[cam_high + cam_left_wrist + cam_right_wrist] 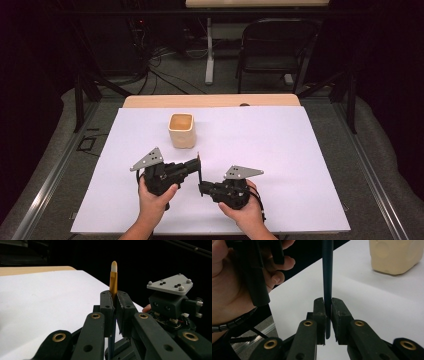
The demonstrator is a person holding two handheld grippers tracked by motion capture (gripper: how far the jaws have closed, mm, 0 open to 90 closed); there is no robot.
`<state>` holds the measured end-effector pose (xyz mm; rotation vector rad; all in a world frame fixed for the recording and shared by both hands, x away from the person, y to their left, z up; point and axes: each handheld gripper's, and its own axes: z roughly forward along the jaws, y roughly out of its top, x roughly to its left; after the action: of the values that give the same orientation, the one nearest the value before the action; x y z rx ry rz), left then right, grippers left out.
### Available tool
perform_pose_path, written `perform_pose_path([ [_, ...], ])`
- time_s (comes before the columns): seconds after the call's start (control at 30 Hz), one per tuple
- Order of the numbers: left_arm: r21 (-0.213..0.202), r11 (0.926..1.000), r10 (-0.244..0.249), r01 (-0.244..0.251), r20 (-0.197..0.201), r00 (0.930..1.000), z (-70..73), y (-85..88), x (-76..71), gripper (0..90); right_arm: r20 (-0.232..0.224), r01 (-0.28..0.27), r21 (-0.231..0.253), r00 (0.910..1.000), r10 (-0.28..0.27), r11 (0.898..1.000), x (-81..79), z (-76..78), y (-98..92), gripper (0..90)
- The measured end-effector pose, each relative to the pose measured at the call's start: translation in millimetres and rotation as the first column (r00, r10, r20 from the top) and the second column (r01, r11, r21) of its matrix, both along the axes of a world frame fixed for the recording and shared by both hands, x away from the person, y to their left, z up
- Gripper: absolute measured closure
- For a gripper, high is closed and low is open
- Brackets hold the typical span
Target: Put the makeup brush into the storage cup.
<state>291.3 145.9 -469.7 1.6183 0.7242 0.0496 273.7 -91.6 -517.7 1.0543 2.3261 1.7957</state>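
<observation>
High view: nearest the camera are two hands, each with one gripper, over the white worktop [280,150]. The left gripper [196,165] and the right gripper [202,189] point toward each other, and one thin brush [198,169] runs between their jaws, standing nearly upright. One cream cup [181,130] stands beyond the left jaws, well apart from them. Both pairs of jaws look closed on the brush, though it is small here.

Left gripper view: the left gripper [113,303] has its two jaws drawn close together, pinching the brush [113,281] at the lower end of its gold ferrule. The ferrule and pale tip rise above the jaws; the dark handle runs down below them. To the right of the jaws sits the other gripper's body [172,305] with its grey plate.

Right gripper view: the right gripper [327,307] has its jaws nearly together, clamped on the dark handle [327,272], whose end pokes out just below the pads. The handle rises straight up from between the jaws. The left hand [234,280] is at upper left of the jaws, the cup [395,256] at upper right, well apart.
</observation>
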Motion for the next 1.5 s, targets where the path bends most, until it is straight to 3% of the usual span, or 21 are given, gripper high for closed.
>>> perform_pose_path([
  [0.97,0.006,0.9995,-0.03,0.03,-0.02,0.9993,-1.3,-1.2,2.5,83.3,0.013,-0.015,-0.039,0.9998,0.016,0.999,-0.8,1.2,-0.4,84.7],
  [1.13,0.02,0.9992,-0.035,0.035,-0.014,0.9993,-0.4,-2.0,2.1,75.3,0.028,-0.015,-0.041,0.9995,0.016,0.999,-1.5,3.3,-1.0,84.8],
  [1.5,0.039,0.998,-0.048,0.049,-0.016,0.9987,1.3,-0.7,2.8,74.1,0.064,-0.016,-0.105,0.9977,0.023,0.994,-5.0,4.6,1.4,84.7],
])
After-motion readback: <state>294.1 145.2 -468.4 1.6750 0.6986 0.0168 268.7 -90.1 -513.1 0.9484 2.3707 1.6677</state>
